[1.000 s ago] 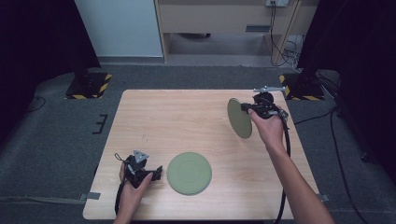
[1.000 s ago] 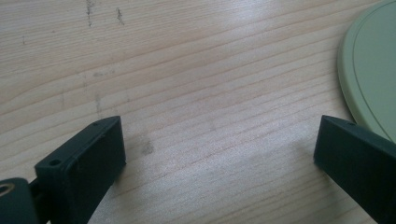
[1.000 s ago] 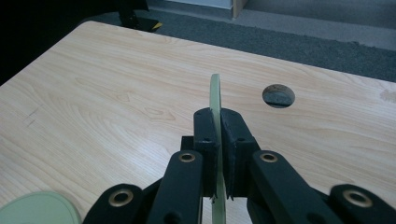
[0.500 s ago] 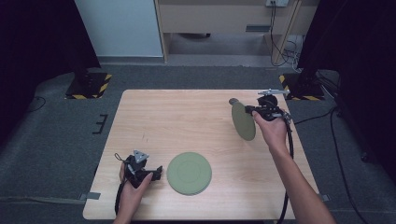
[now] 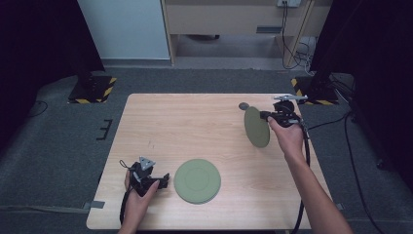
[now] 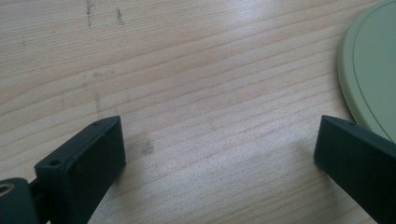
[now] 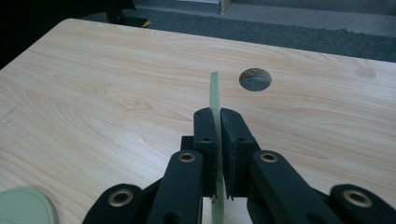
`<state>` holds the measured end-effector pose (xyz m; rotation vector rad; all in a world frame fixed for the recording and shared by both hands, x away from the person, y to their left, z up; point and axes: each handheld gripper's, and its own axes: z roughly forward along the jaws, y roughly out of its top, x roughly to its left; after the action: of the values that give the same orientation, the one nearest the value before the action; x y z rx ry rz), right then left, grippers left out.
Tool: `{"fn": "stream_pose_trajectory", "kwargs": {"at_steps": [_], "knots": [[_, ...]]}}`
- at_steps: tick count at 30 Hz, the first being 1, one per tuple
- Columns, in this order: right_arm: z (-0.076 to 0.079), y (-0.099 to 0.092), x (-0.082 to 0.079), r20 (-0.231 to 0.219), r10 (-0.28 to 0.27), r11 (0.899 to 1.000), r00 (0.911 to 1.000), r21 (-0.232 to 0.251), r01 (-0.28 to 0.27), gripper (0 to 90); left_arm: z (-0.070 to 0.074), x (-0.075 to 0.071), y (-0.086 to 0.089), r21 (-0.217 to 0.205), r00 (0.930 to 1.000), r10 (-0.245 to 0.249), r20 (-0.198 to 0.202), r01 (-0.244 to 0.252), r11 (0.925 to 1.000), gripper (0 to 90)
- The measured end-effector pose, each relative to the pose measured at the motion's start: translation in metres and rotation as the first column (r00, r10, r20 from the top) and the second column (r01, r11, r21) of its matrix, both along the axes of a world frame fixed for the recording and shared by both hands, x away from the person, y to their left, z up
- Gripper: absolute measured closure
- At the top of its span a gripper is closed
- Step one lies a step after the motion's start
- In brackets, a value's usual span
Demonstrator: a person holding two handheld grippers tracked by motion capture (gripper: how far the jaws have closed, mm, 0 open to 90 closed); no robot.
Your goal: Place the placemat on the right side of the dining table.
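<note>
A round pale-green plate point(image 5: 256, 126) hangs on edge above the right side of the wooden table point(image 5: 185, 122). My right gripper point(image 5: 267, 117) is shut on its rim. In the right gripper view the plate's thin edge point(image 7: 215, 93) stands upright, pinched by the right gripper point(image 7: 215, 114). A second green plate point(image 5: 197, 180) lies flat near the table's front edge, and its rim point(image 6: 373, 70) shows at the right of the left gripper view. My left gripper point(image 5: 163, 181) rests on the table just left of it. It point(image 6: 219, 135) is open over bare wood.
A round cable hole point(image 5: 243, 105) is cut in the tabletop just beyond the held plate, also seen in the right gripper view point(image 7: 255, 79). Grey carpet surrounds the table. Stand bases with yellow-black stripes point(image 5: 92, 90) sit on the floor at the far corners.
My right hand has shifted the held plate slightly to the right and nearer. The left gripper and the flat plate have stayed where they were.
</note>
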<state>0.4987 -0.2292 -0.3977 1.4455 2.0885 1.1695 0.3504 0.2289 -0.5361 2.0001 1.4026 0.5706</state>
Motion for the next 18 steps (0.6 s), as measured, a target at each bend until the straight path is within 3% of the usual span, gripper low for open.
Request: {"fn": "stream_pose_trajectory", "kwargs": {"at_steps": [18], "knots": [[-0.002,-0.020,0.000,0.001,-0.039,0.999,0.9993,-0.017,0.039,86.1,0.000,0.000,0.000,0.000,1.0000,0.000,0.000,0.000,1.0000,1.4]]}}
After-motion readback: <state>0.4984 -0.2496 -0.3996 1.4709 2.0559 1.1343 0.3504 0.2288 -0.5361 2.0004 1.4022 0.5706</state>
